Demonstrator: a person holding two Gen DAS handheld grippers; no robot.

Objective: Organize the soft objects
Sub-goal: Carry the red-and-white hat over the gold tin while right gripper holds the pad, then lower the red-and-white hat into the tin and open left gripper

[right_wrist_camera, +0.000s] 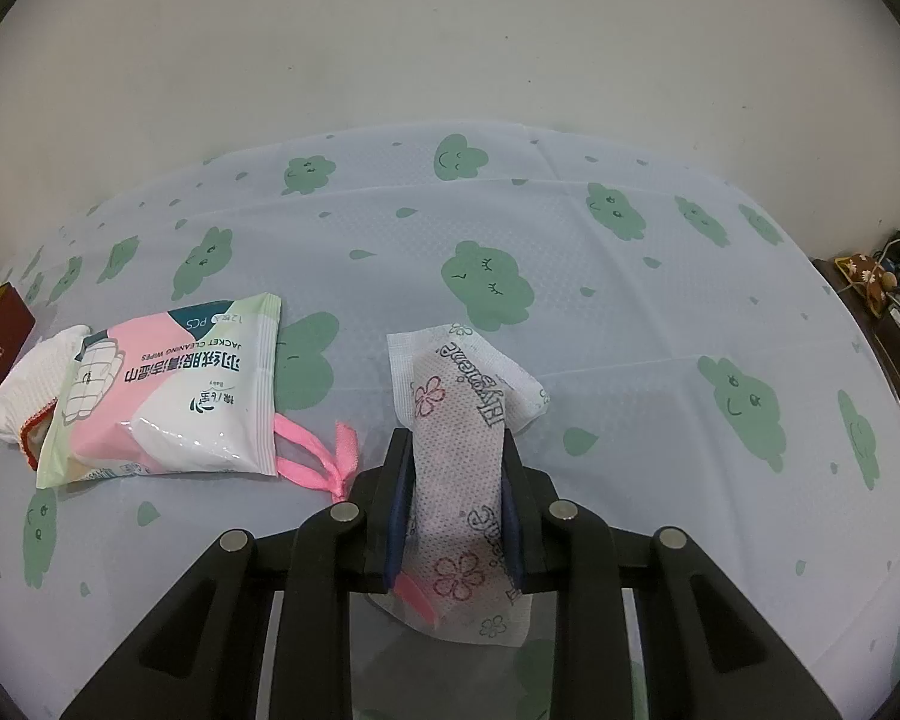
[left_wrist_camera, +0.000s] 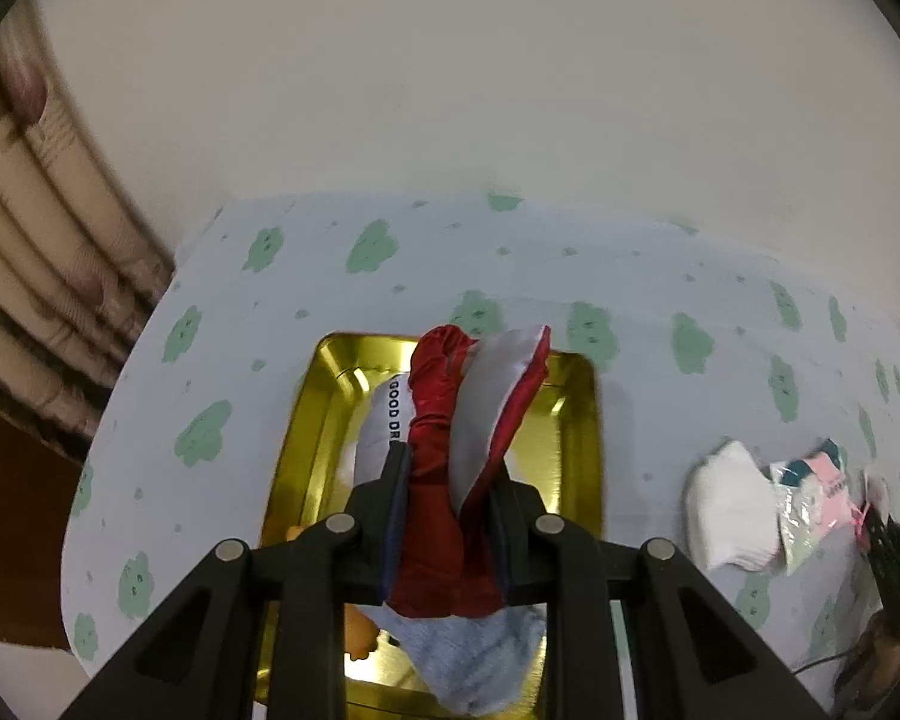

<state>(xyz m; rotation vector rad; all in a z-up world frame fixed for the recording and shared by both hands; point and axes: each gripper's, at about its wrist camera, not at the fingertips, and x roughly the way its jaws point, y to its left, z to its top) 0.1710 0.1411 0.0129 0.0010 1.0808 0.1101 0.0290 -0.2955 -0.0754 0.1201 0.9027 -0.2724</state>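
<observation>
Red and white cloth [left_wrist_camera: 450, 468] squeezed tight in left gripper [left_wrist_camera: 447, 498] over gold tray [left_wrist_camera: 582, 420]; flowery white packet [right_wrist_camera: 459, 462] pinched in right gripper [right_wrist_camera: 456, 480].

A plain pale wall [right_wrist_camera: 450, 30] rises behind the table's cloud-print cloth [right_wrist_camera: 630, 300]; patterned curtain [left_wrist_camera: 42, 252] hangs far left.

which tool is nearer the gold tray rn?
Left. The left tool holds a red-and-white pouch right over the gold tray; the right tool grips a wipe packet off to its side.

Cloud-print tablecloth [right_wrist_camera: 570, 276] carries gold tray [left_wrist_camera: 582, 420], wipes pack [right_wrist_camera: 174, 384], white glove [right_wrist_camera: 24, 384]
</observation>
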